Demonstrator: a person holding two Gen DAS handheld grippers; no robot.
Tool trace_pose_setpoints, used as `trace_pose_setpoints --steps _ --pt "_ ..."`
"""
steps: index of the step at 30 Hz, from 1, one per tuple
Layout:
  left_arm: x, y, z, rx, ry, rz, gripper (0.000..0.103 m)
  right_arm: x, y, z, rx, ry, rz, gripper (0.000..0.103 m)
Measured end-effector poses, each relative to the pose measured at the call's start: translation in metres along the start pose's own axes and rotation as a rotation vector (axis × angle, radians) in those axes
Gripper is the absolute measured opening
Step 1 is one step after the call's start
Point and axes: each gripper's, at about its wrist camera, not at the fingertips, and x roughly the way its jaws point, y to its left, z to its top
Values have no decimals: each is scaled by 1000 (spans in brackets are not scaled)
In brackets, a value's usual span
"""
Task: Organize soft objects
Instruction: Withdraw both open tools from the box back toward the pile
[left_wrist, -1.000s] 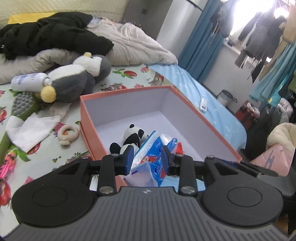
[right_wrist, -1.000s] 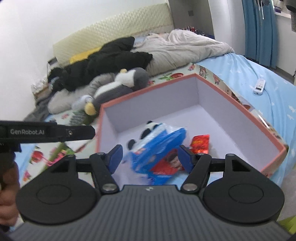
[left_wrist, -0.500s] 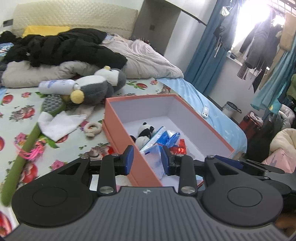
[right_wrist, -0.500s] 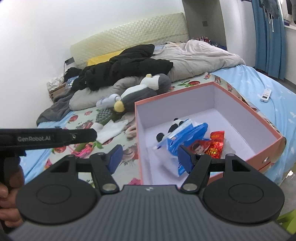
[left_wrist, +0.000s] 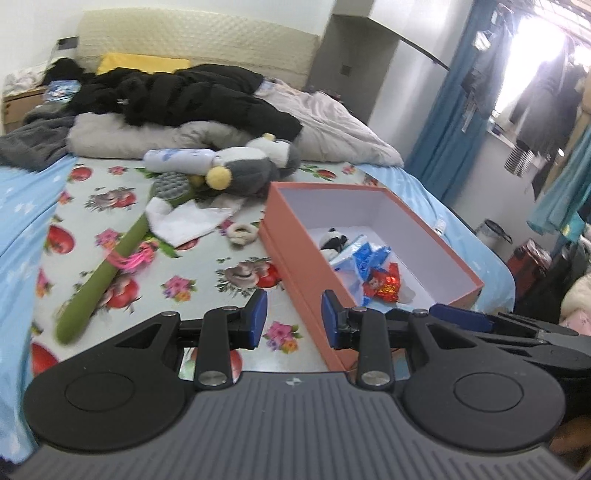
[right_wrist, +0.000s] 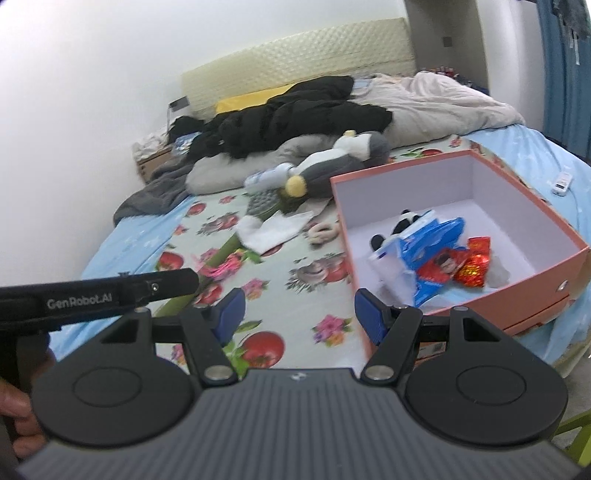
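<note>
Lying leftmost on the floral bedsheet (left_wrist: 207, 273) are a green brush (left_wrist: 110, 266), a white cloth (left_wrist: 184, 221) and a grey plush penguin (left_wrist: 251, 166); the orange box (left_wrist: 295, 236) holds a panda toy (left_wrist: 332, 240) and snack packets (right_wrist: 436, 254). Left gripper (left_wrist: 291, 317) and right gripper (right_wrist: 299, 314) gape, both empty.

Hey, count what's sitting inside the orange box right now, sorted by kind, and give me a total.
Inside the orange box:
Plush toys: 1, the small panda
Blue plastic packs: 1, the blue and white pack
Red snack packets: 2, one beside the other
Total: 4
</note>
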Motion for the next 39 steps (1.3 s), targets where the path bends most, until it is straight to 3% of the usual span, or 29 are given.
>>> trace_pose_setpoints --steps 8,16,32,39 --pt "-26 27 -20 -96 -20 52 37 6 28 -10 -59 38 60 68" --pt "-18 70 -26 -166 -18 120 39 41 46 -12 -121 61 32 68" --pt "120 153 11 -140 60 190 42 182 53 14 -161 103 -37 67" --pt "185 176 31 -112 86 191 42 242 42 29 -130 120 -76 60"
